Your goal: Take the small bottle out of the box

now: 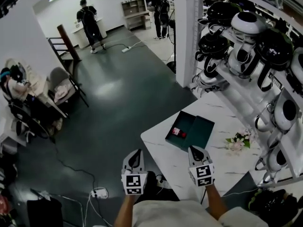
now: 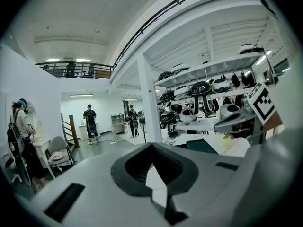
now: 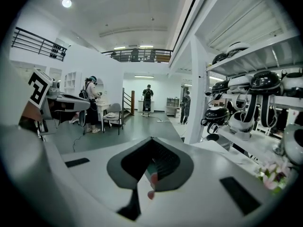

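Note:
A dark green box (image 1: 203, 132) lies open on the white marble table (image 1: 163, 160), and a small red bottle (image 1: 178, 132) rests inside its left half. Both grippers hover near the table's front edge, short of the box. My left gripper (image 1: 134, 159) hangs over the table's left corner, its jaws together and empty. My right gripper (image 1: 197, 153) sits just in front of the box, shut with nothing held. In the left gripper view the jaws (image 2: 152, 145) meet at a point, and the box (image 2: 201, 145) shows beyond them. In the right gripper view the jaws (image 3: 151, 141) are closed.
Pink and white flowers (image 1: 236, 143) lie right of the box. Shelves (image 1: 246, 91) with black and white robot heads line the right side. A white pillar (image 1: 185, 37) stands behind the table. Cables and a power strip (image 1: 99, 192) lie on the floor; people stand far off.

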Action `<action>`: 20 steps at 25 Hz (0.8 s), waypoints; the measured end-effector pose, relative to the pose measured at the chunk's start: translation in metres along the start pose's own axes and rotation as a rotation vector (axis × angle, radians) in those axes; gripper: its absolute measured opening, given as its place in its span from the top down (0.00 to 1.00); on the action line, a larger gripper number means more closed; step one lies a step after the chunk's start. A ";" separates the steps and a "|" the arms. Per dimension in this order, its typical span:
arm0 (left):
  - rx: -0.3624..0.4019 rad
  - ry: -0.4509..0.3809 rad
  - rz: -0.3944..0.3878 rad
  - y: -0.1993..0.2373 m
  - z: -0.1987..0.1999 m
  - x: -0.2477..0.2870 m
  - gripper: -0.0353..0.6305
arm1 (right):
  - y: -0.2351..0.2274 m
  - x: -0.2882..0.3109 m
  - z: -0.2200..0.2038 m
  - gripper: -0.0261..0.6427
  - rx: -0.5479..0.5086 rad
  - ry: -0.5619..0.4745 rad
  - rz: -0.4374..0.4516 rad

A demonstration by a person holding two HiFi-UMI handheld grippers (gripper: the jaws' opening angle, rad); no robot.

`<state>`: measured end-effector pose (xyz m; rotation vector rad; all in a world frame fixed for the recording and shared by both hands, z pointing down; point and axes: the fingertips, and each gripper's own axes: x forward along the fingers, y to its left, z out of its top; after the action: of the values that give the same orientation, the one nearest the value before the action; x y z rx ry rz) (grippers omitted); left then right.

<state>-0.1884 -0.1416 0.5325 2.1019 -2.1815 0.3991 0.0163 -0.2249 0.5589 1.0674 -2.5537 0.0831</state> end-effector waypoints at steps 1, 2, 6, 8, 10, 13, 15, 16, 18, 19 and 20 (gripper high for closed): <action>0.000 -0.002 -0.012 0.002 0.001 0.009 0.92 | -0.001 0.005 0.000 0.93 0.001 0.004 -0.007; 0.000 -0.005 -0.026 0.003 0.001 0.018 0.92 | -0.003 0.010 0.000 0.93 0.003 0.007 -0.015; 0.002 -0.017 -0.098 0.007 0.003 0.058 0.92 | -0.011 0.032 -0.001 0.93 0.008 0.035 -0.061; -0.001 -0.023 -0.137 0.012 0.003 0.080 0.92 | -0.015 0.046 -0.002 0.93 0.016 0.048 -0.088; -0.004 -0.024 -0.171 0.020 0.002 0.101 0.92 | -0.016 0.061 0.000 0.93 0.022 0.063 -0.115; -0.004 -0.018 -0.217 0.033 0.000 0.130 0.92 | -0.017 0.084 0.002 0.93 0.030 0.084 -0.149; -0.007 -0.011 -0.245 0.037 -0.001 0.148 0.92 | -0.020 0.097 0.001 0.93 0.037 0.104 -0.166; -0.008 -0.008 -0.257 0.039 -0.001 0.155 0.92 | -0.022 0.102 0.000 0.93 0.039 0.114 -0.173; -0.010 0.001 -0.282 0.042 -0.005 0.170 0.92 | -0.024 0.113 -0.002 0.93 0.044 0.132 -0.189; -0.013 0.006 -0.293 0.044 -0.007 0.177 0.92 | -0.025 0.119 -0.003 0.93 0.047 0.141 -0.195; -0.017 0.013 -0.305 0.045 -0.009 0.184 0.92 | -0.026 0.124 -0.004 0.93 0.050 0.150 -0.200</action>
<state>-0.2432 -0.3168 0.5800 2.3623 -1.8072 0.3633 -0.0442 -0.3267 0.6045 1.2783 -2.3112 0.1683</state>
